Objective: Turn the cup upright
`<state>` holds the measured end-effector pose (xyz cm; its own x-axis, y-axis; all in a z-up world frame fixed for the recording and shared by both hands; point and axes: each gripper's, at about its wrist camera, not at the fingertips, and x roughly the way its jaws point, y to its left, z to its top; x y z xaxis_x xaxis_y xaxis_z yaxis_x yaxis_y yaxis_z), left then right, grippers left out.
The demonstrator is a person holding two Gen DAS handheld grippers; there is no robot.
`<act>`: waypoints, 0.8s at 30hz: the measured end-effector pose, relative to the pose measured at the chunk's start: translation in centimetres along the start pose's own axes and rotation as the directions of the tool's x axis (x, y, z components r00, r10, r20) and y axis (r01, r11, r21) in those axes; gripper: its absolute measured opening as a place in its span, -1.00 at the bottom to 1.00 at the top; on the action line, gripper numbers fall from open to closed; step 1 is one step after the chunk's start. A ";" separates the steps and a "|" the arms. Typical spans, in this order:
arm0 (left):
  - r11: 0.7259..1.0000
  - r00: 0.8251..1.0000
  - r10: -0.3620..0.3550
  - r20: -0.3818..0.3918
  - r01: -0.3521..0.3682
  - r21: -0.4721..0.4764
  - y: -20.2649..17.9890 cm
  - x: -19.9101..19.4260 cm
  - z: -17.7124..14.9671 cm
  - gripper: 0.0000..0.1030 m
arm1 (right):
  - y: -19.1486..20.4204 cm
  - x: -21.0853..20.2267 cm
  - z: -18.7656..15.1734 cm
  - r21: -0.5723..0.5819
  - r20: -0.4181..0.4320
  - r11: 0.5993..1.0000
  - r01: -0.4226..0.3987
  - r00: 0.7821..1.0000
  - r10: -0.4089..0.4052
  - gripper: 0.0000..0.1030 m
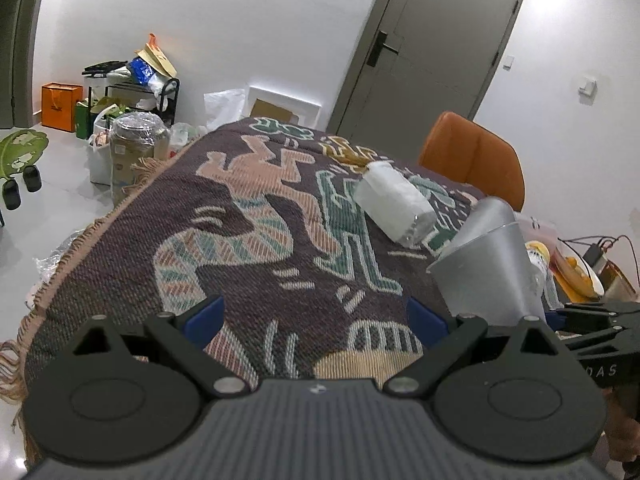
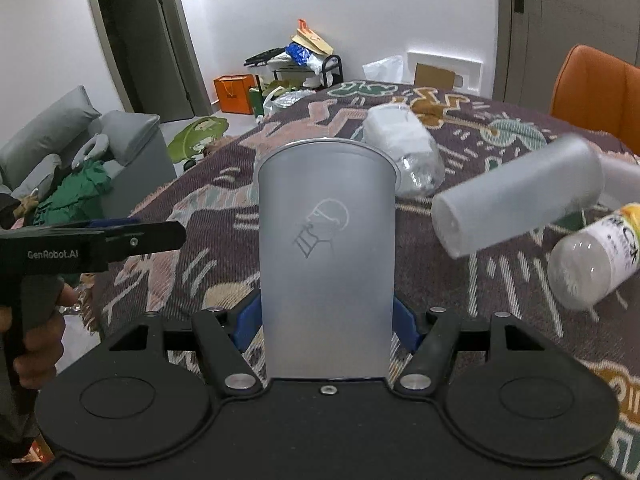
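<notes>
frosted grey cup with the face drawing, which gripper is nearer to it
Right. The right gripper is shut on the frosted grey cup, gripping its lower part. The left gripper is open and empty, off to the cup's left.

Grey frosted cup (image 2: 326, 256) is showing a thin line drawing of a head in profile on its side; blue pads (image 2: 245, 322) are flanking it against the black frame of the right gripper (image 2: 326, 324). Tablecloth (image 1: 256, 240) is showing dark purple-brown weave with salmon, green, cream and mustard figures and a tan fringe. Behind, an orange chair (image 1: 472, 156) is standing out against the white wall (image 1: 240, 20), beside a grey-olive door (image 1: 432, 40) and an orange bag (image 1: 61, 106).
</notes>
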<state>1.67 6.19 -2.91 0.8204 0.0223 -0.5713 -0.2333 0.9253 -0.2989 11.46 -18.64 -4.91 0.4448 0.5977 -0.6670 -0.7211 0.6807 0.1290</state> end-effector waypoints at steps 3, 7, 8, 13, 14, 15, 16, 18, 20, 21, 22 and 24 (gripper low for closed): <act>1.000 1.000 0.003 -0.022 -0.003 -0.003 0.1 0.4 -0.2 0.88 | -0.1 0.9 -0.5 0.010 -0.023 1.000 -0.007 1.000 0.008 0.25; 1.000 0.999 0.008 -0.039 -0.008 -0.008 0.1 0.9 -0.3 0.88 | -0.4 1.9 -1.1 0.020 -0.047 1.000 -0.021 0.999 0.022 0.25; 1.000 0.999 0.009 -0.044 -0.010 -0.010 0.2 1.2 -0.3 0.88 | -0.4 2.0 -1.1 0.022 -0.051 0.999 -0.025 0.998 0.026 0.26; 0.999 0.997 -0.011 -0.079 0.009 -0.031 0.1 1.9 -0.4 0.88 | -0.8 2.6 -1.0 0.035 -0.055 0.999 -0.040 0.998 0.042 0.40; 0.999 0.996 -0.017 -0.085 0.014 -0.035 0.1 2.0 -0.4 0.88 | -0.8 2.4 -1.0 0.036 -0.044 0.998 -0.043 0.998 0.044 0.48; 0.999 0.996 -0.025 -0.091 0.022 -0.040 0.0 2.2 -0.3 0.88 | -0.9 2.1 -0.9 0.037 -0.031 0.998 -0.044 0.999 0.045 0.52; 0.999 0.995 -0.032 -0.095 0.028 -0.045 -0.1 2.3 -0.3 0.88 | -1.0 1.8 -0.9 0.038 -0.021 0.998 -0.044 0.999 0.045 0.58; 0.997 0.993 -0.052 -0.108 0.047 -0.053 -0.4 2.6 -0.1 0.88 | -1.2 1.2 -0.8 0.042 -0.005 0.998 -0.043 0.999 0.043 0.59; 0.996 0.990 -0.073 -0.120 0.066 -0.061 -0.7 2.9 0.0 0.88 | -1.5 0.5 -0.9 0.053 0.013 0.998 -0.040 0.999 0.040 0.59; 0.995 0.988 -0.087 -0.129 0.079 -0.067 -0.9 3.2 0.1 0.88 | -1.7 0.1 -1.1 0.060 0.024 0.997 -0.040 0.999 0.039 0.59; 0.993 0.986 -0.098 -0.137 0.089 -0.072 -1.1 3.4 0.1 0.88 | -1.9 -0.4 -1.2 0.070 0.035 0.997 -0.041 0.999 0.039 0.60; 0.988 0.979 -0.134 -0.155 0.121 -0.091 -1.5 3.8 0.3 0.88 | -2.3 -1.1 -1.3 0.086 0.052 0.996 -0.040 0.998 0.035 0.60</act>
<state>5.28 4.97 -4.45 0.7536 -0.1610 -0.6373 -0.1788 0.8828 -0.4345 11.88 -21.42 -5.44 0.4460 0.6423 -0.6233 -0.6901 0.6903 0.2175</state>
